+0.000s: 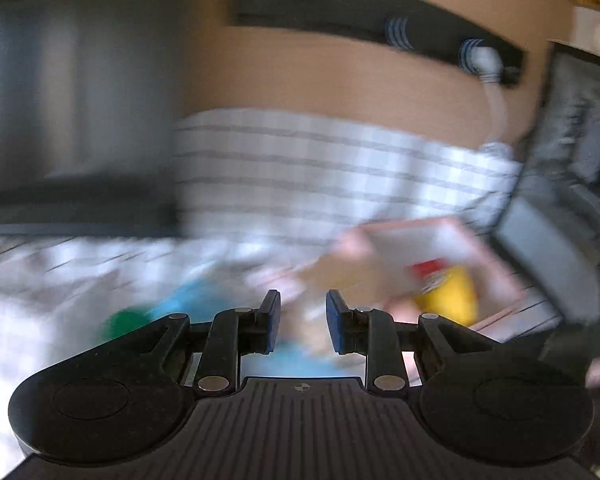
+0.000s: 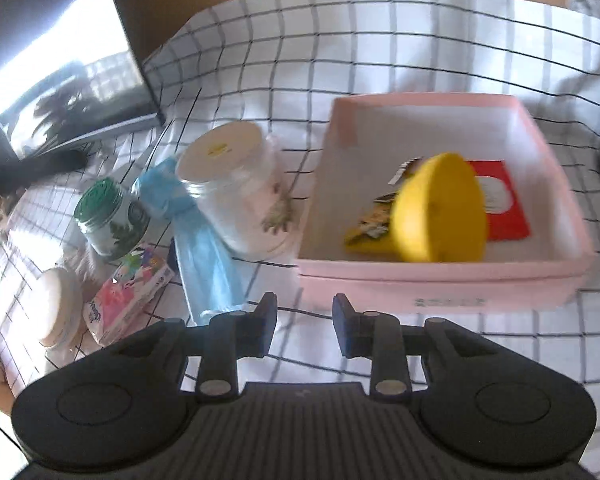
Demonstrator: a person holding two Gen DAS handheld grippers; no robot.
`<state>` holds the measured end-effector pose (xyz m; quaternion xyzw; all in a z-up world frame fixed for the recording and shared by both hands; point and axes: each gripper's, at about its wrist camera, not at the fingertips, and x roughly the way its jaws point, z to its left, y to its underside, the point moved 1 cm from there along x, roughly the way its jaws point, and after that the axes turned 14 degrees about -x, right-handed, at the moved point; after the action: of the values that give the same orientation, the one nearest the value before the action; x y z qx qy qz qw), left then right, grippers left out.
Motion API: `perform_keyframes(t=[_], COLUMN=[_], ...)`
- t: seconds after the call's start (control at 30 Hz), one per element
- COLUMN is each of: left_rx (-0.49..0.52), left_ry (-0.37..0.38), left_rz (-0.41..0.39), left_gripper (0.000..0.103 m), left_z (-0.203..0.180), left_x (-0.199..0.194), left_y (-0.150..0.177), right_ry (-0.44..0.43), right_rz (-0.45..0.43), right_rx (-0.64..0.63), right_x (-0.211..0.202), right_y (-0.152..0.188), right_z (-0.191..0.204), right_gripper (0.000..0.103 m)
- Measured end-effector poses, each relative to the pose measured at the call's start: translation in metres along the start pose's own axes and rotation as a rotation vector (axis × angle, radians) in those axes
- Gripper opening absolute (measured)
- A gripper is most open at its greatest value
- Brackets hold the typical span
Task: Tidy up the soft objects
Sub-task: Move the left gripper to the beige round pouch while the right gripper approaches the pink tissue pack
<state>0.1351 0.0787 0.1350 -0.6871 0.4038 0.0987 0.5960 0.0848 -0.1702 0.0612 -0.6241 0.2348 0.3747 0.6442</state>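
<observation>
Right gripper [image 2: 304,326] nearest, jaws apart, nothing between. Just past it, pink box [image 2: 440,284] on checked cloth [image 2: 380,40]; inside lie yellow soft object [image 2: 440,212], red packet [image 2: 504,204].

Left of box: blue cloth roll [image 2: 204,248], white jar [image 2: 240,184], green-lidded jar [image 2: 108,212], pink tissue pack [image 2: 128,296] — sharp only here.

Left gripper [image 1: 303,320] jaws apart, empty; view motion-blurred, yellow blob [image 1: 452,296] and box [image 1: 412,240] smeared.

Far: tan wall [image 1: 300,72], dark strip [image 1: 340,4].
</observation>
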Motion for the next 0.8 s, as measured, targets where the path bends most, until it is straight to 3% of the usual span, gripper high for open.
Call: perform_keyframes(t=[0.13, 0.3, 0.5, 0.6, 0.8], left_rx=[-0.182, -0.374, -0.540, -0.639, -0.727], left_ry=[-0.149, -0.254, -0.248, -0.212, -0.105], left_rz=[-0.037, -0.031, -0.026, -0.019, -0.018], left_gripper=[0.028, 0.028, 0.028, 0.028, 0.029], left_z=[0.077, 0.141, 0.174, 0.190, 0.214], left_x=[-0.043, -0.069, -0.073, -0.070, -0.071], left_y=[0.022, 0.054, 0.080, 0.093, 0.103], right_ry=[-0.002, 0.009, 0.001, -0.059, -0.189], right_rz=[0.012, 0.043, 0.006, -0.045, -0.059], right_rx=[-0.022, -0.025, -0.102, -0.188, -0.387], right_x=[0.015, 0.030, 0.019, 0.008, 0.018], right_y=[-0.007, -0.012, -0.011, -0.012, -0.026], right_z=[0.011, 0.020, 0.051, 0.079, 0.164], right_gripper=[0.030, 0.030, 0.030, 0.030, 0.031])
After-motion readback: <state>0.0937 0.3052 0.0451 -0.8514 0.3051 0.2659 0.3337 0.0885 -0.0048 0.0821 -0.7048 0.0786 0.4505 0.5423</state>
